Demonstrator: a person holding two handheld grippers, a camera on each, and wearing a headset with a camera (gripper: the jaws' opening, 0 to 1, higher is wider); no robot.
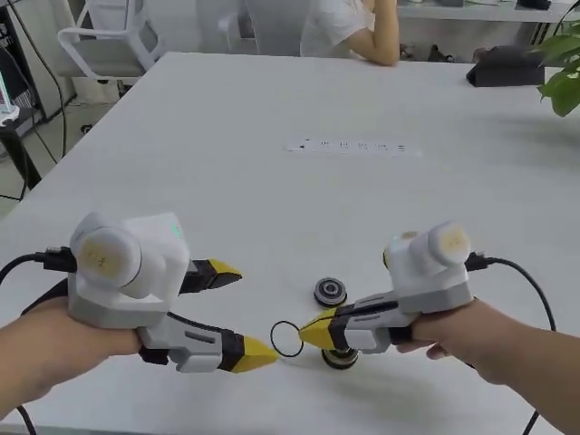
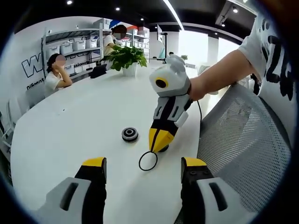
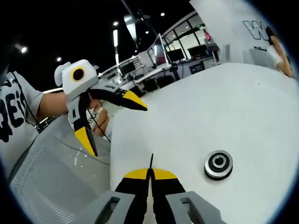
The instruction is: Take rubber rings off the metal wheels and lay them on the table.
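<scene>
Rubber ring [image 1: 272,339]: where is it?
— Thin black loop, pinched at its edge by the closed yellow tips of the right tool [image 1: 313,333], low over the smooth white worktop [image 1: 272,181].
— Left tool [image 1: 255,312]?
— Spread wide, holding nothing. One round metal wheel [image 1: 331,292] lies just beyond the ring; a second wheel [image 1: 342,359] sits under the right tool.
</scene>
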